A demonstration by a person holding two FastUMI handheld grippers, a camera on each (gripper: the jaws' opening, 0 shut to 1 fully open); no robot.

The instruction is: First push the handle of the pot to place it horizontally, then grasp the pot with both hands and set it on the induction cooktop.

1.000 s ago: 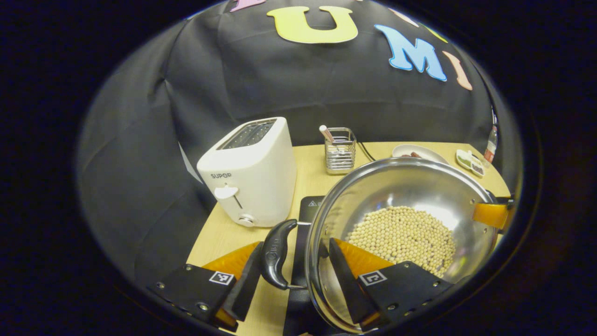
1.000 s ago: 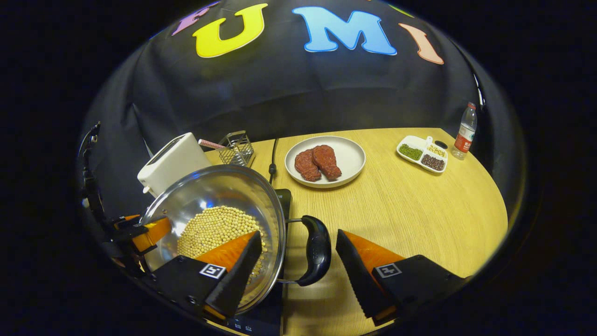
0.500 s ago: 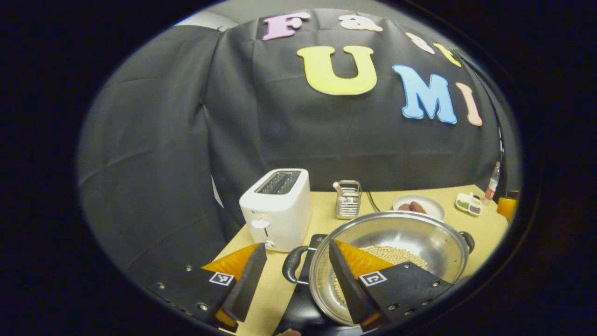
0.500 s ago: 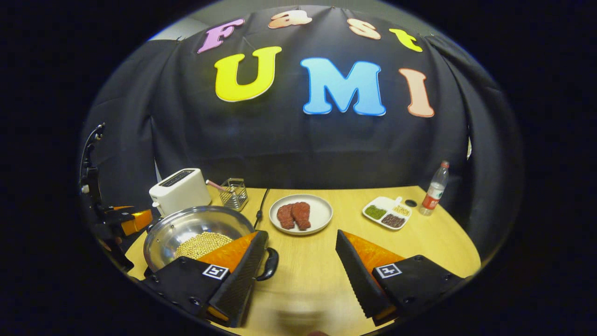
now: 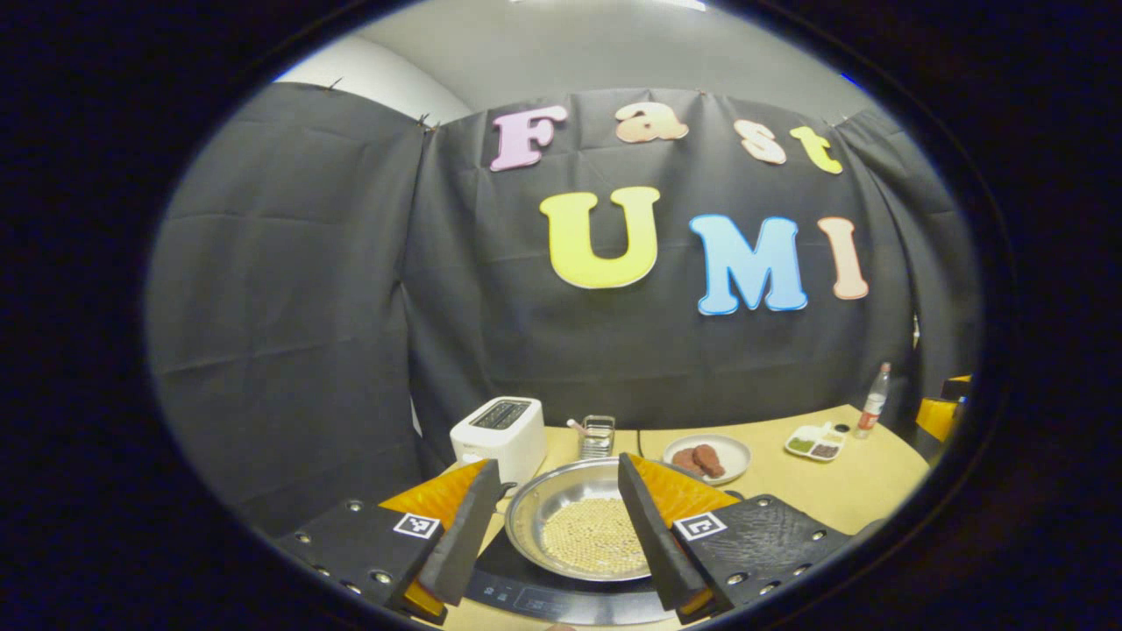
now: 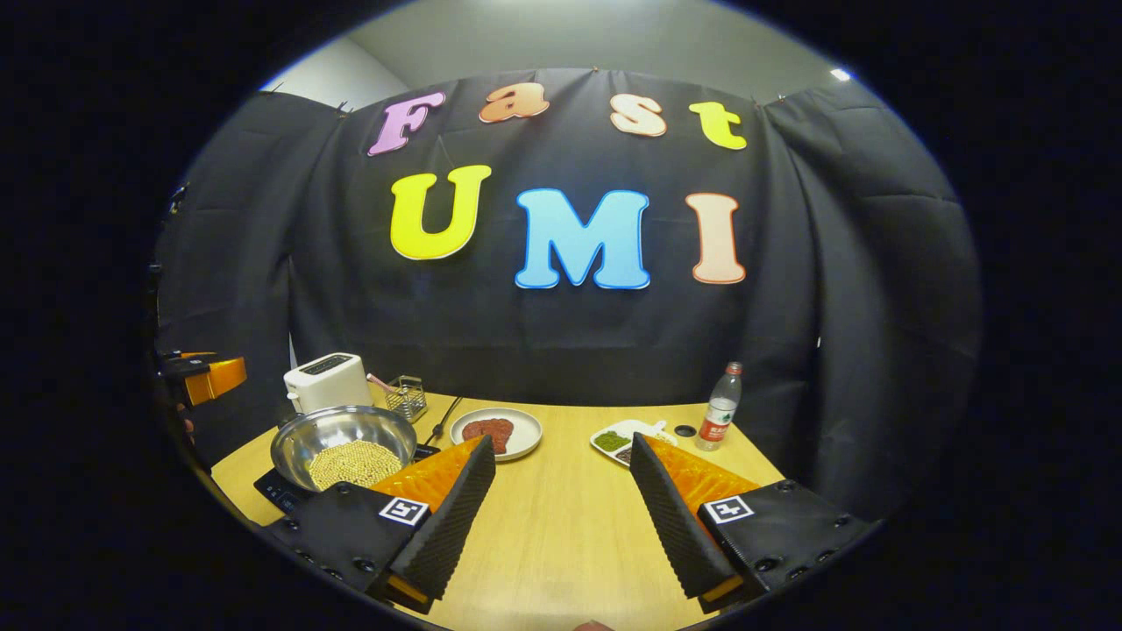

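Toaster: a white toaster stands at the far left of the desk, against the black cloth wall; in the right gripper view it sits just behind the pot.
Utensil rack: a small wire rack stands just right of the toaster, with a pale stick leaning out of it.
Left gripper: the left gripper hangs above the near edge of the desk with its jaws spread wide and nothing between them; the pot shows through the gap, farther off and untouched.
Pot: the steel pot sits on the induction cooktop, open at the top and holding a bed of pale beans. In the right gripper view the pot is at the left part of the desk, on the dark cooktop.
Plate: a white plate with dark red meat lies right of the pot, apart from it; a black cable runs between them toward the wall.
Right gripper: the right gripper is held over bare desk, jaws wide apart and empty, well right of the pot.
Divided dish: a white sectioned dish with green and dark fillings lies right of the plate.
Bottle: a clear bottle with a red label stands upright at the far right, just beside the dish.
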